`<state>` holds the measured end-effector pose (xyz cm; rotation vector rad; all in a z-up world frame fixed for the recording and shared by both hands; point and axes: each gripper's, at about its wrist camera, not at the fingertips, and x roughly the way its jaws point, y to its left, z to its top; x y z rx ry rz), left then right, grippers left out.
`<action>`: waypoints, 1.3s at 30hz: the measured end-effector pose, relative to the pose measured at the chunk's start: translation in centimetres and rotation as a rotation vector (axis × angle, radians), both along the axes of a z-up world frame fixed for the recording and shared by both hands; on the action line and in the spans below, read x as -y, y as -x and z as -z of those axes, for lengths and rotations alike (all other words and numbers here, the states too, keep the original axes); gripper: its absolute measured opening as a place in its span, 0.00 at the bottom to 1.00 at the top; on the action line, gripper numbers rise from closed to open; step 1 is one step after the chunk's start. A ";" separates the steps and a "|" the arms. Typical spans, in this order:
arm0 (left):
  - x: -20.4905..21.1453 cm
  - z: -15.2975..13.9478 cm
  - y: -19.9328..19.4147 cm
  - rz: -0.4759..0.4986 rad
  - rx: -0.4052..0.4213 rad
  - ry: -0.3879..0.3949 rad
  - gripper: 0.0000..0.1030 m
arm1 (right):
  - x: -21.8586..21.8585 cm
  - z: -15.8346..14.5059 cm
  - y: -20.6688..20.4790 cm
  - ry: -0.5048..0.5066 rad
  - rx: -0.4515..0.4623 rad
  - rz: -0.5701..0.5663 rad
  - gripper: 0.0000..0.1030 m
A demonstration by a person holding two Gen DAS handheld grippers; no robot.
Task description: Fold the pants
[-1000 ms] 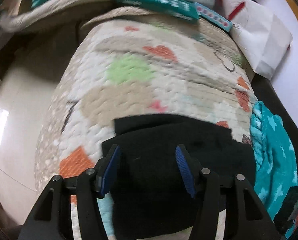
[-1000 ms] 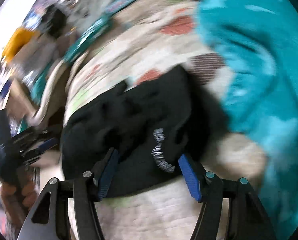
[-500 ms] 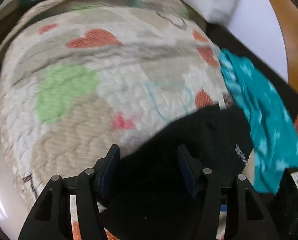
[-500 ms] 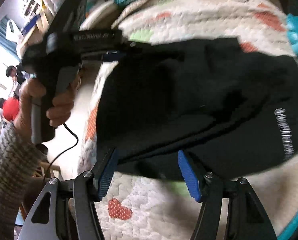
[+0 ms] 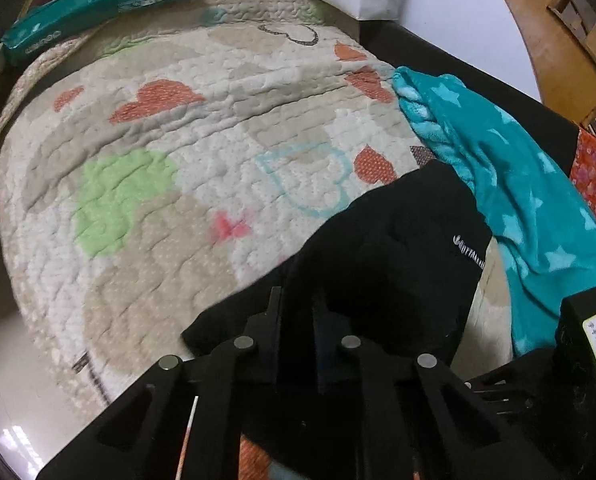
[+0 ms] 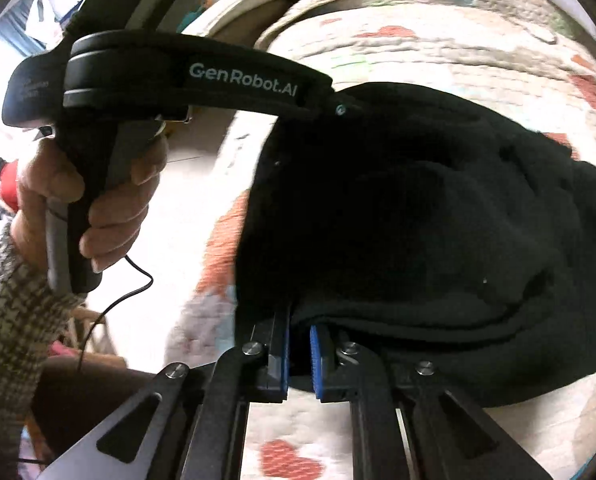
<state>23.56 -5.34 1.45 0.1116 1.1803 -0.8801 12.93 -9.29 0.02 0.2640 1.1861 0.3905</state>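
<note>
1. Pants (image 6: 418,216), black and fleecy, lie bunched on a quilted bedspread (image 5: 177,184) printed with hearts, just beside a teal star-patterned blanket (image 5: 518,184); a white logo shows near one edge.

2. Left gripper (image 5: 298,320) has just been closing its jaws, and they now pinch the near edge of the black fabric. In the right wrist view a hand (image 6: 97,208) in a checked sleeve grips its handle, with its nose buried in the far side of the garment.

3. Right gripper (image 6: 299,356) has likewise just been closing; its blue pads (image 6: 285,354) stand nearly together with a fold of the hem clamped between them.

4. Judged from the soft folds and sag, the cloth is light, limp and thick. It should drape rather than hold a line, and it is unlikely to slip from rubber pads.

5. Best hold is probably the doubled hem or waistband, at two well-separated corners, so the layers lift together. A pinch on one layer risks the pile unrolling.
</note>
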 end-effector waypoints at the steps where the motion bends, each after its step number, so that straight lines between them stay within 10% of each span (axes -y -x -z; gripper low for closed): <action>1: -0.7 0.0 0.1 -0.005 -0.002 -0.007 0.11 | -0.5 0.1 0.4 -0.016 -0.003 -0.015 0.09; 9: -3.8 2.9 -0.6 -0.140 -0.087 -0.047 0.28 | -4.6 2.9 1.3 0.027 -0.027 -0.103 0.13; 13: -4.3 1.8 -0.5 -0.156 -0.095 -0.080 0.33 | -3.8 1.5 2.7 0.014 -0.021 -0.165 0.59; 16: -6.0 -0.3 -0.2 -0.205 -0.065 -0.072 0.44 | -1.5 -0.1 4.2 0.030 0.039 -0.167 0.63; 21: -7.2 -2.7 0.5 -0.301 -0.055 -0.051 0.45 | 6.5 -0.8 5.5 0.043 0.062 0.055 0.63; 29: 6.5 -4.4 0.7 -0.150 -0.062 -0.038 0.46 | 21.6 2.6 8.3 -0.033 -0.033 0.686 0.63; 39: 25.9 0.5 -1.5 0.031 -0.136 -0.134 0.50 | 23.1 4.1 6.7 -0.062 0.051 0.748 0.66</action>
